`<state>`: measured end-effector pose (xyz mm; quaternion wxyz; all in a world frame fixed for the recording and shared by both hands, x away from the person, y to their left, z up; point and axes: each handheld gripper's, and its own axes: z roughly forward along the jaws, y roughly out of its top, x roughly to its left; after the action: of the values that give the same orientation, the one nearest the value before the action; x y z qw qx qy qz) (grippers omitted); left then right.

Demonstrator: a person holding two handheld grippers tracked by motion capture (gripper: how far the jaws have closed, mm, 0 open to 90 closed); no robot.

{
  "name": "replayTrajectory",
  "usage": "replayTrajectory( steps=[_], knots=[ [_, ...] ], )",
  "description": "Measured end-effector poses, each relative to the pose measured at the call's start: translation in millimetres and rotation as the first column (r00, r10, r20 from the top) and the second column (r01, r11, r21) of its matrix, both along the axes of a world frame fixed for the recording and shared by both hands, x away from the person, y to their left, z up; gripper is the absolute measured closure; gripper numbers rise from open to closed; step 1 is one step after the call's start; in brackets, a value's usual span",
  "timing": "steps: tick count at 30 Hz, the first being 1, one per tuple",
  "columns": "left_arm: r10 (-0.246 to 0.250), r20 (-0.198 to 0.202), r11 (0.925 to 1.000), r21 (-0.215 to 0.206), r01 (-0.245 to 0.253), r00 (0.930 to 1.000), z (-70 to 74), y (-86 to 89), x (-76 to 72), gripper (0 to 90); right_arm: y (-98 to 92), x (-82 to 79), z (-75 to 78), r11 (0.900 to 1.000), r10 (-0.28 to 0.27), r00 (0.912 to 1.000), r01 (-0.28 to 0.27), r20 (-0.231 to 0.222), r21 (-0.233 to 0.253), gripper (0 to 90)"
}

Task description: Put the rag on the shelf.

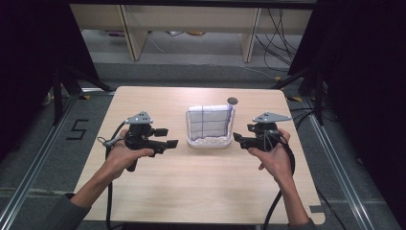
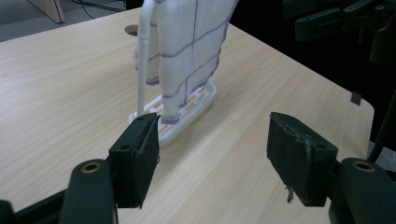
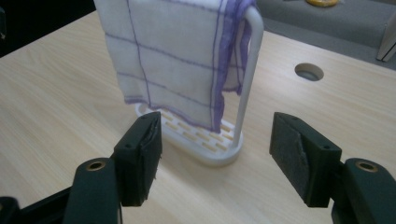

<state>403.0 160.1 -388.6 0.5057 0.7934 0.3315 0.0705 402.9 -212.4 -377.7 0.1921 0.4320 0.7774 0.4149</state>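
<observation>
Both forearms reach in over the pale wooden table (image 1: 201,177), each hand wrapped around a black two-jaw tool and angled inward toward the middle. The left gripper (image 1: 165,136) and right gripper (image 1: 238,139) hover with jaws spread wide, gripping nothing. Between them stands a white slotted plastic rack (image 1: 208,142), a white cloth with purple grid lines (image 1: 208,120) draped over its rail.
</observation>
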Motion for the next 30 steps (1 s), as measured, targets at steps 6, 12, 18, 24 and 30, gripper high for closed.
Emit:
replayTrajectory(
  steps=[6,12,18,24,30],
  knots=[
    [0.006,-0.001,1.0000,0.004,-0.006,1.0000,-9.0,3.8,-10.9,32.9,2.4,-10.1,-7.8,1.000,0.029,0.9995,-0.029,-0.011,-0.005,34.6],
    [0.001,-0.004,1.0000,0.003,-0.001,1.0000,-17.7,9.9,-20.8,30.8,9.0,-17.8,-12.1,0.999,0.042,0.9990,-0.042,-0.015,-0.014,33.1],
    [0.010,-0.013,0.9999,0.014,-0.010,0.9999,-29.2,14.7,-28.5,29.2,11.3,-23.5,-24.5,0.998,0.052,0.9980,-0.053,-0.034,-0.026,31.1],
    [0.021,-0.018,0.9997,0.011,-0.021,0.9996,-42.3,17.9,-34.7,27.7,13.9,-32.4,-35.0,0.998,0.058,0.9964,-0.060,-0.062,-0.028,30.9],
    [0.024,-0.035,0.9995,0.021,-0.024,0.9991,-54.1,22.5,-43.6,25.9,13.6,-44.1,-45.1,0.998,0.059,0.9965,-0.059,-0.060,-0.004,30.9]
  ],
)
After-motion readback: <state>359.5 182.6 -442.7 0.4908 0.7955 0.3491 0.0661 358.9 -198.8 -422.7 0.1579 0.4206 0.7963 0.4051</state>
